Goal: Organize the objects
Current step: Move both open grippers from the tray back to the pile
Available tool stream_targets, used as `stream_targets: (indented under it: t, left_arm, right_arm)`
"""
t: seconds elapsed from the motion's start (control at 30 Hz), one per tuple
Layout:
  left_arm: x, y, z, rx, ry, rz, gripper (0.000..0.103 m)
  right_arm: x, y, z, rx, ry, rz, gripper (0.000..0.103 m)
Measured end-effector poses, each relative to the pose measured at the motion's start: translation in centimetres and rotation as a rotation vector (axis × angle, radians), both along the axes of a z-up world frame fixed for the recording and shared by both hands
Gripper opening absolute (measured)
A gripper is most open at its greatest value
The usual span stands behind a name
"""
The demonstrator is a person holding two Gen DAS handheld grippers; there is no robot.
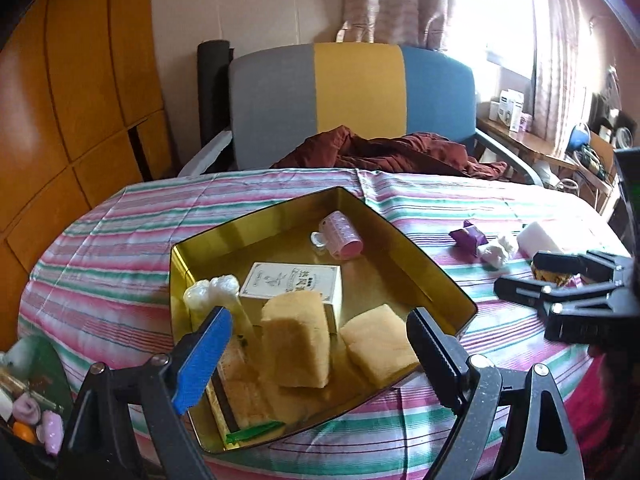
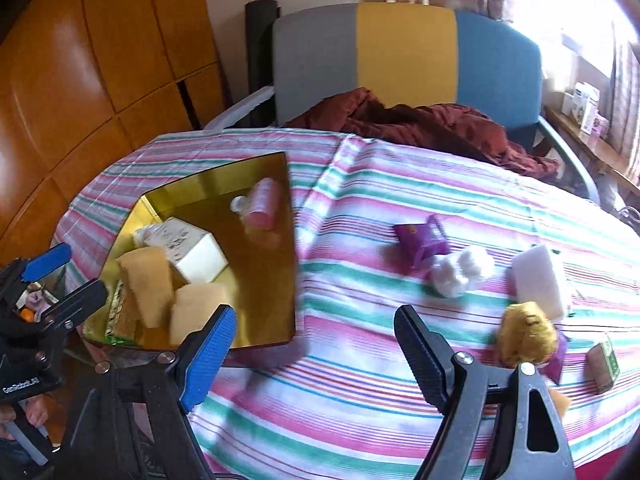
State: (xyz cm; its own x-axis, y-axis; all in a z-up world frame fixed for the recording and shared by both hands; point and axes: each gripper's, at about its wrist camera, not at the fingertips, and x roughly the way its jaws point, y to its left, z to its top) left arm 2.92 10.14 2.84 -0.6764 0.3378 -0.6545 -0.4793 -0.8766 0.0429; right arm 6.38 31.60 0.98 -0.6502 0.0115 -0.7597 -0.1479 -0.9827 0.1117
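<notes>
A gold tin box (image 1: 452, 280) lies open on the striped tablecloth; it also shows in the right wrist view (image 2: 224, 176). Inside are two yellow sponges (image 1: 296, 344), a white carton (image 1: 296, 284), a pink mug (image 1: 340, 236) and plastic-wrapped sticks (image 1: 216, 288). My left gripper (image 1: 320, 344) is open and empty, hovering over the tin's near side. My right gripper (image 2: 316, 344) is open and empty above bare cloth right of the tin. On the cloth lie a purple packet (image 2: 420, 240), a white wad (image 2: 460, 270), a white block (image 2: 538, 280), a yellow fuzzy toy (image 2: 528, 332) and a small brown box (image 2: 602, 364).
A grey, yellow and blue chair (image 1: 352, 100) with a dark red cloth (image 1: 400, 152) stands behind the table. Wooden cabinets (image 1: 72, 100) are at the left. A tray of small items (image 1: 28, 404) sits at the near left. A cluttered shelf (image 1: 560, 140) is at the right.
</notes>
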Motion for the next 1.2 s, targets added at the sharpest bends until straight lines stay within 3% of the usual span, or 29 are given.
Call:
stream_targets:
  t: [0.2,0.37,0.63,0.73,0.8,1.0,1.2]
  left_arm:
    - [0.3,1.8,0.5,-0.012,0.020,-0.051,0.090]
    - [0.7,3.7,0.6,-0.005,0.007,-0.116,0.090]
    - [1.3,7.6,-0.2,-0.038,-0.019,-0.224,0.089]
    - [1.1,9.7,-0.8,-0.048,-0.049,-0.264,0.088]
    - [1.1,11.6,-1.3,-0.056,-0.074,-0.300,0.085]
    - [0.6,16.7,-3.0,-0.060,-0.169,-0.372,0.076]
    - [0.7,22.1,-4.1,0.006,-0.301,-0.450,0.077]
  right_arm:
    - [1.8,5.3,0.8,0.037,0.011,-0.135,0.083]
    - [4.4,11.9,1.1,0.032,0.021,-0.330,0.083]
    - [10.4,21.7,0.1,-0.080,0.076,-0.685,0.083]
    - [12.6,23.8,-1.1,-0.190,0.108,-0.770,0.083]
    - [13.4,24.6,-1.2,-0.249,0.137,-0.798,0.083]
    - [12.7,24.6,-1.1,-0.274,0.152,-0.750,0.084]
    - [12.8,24.3,-1.5,-0.307,0.152,-0.733,0.084]
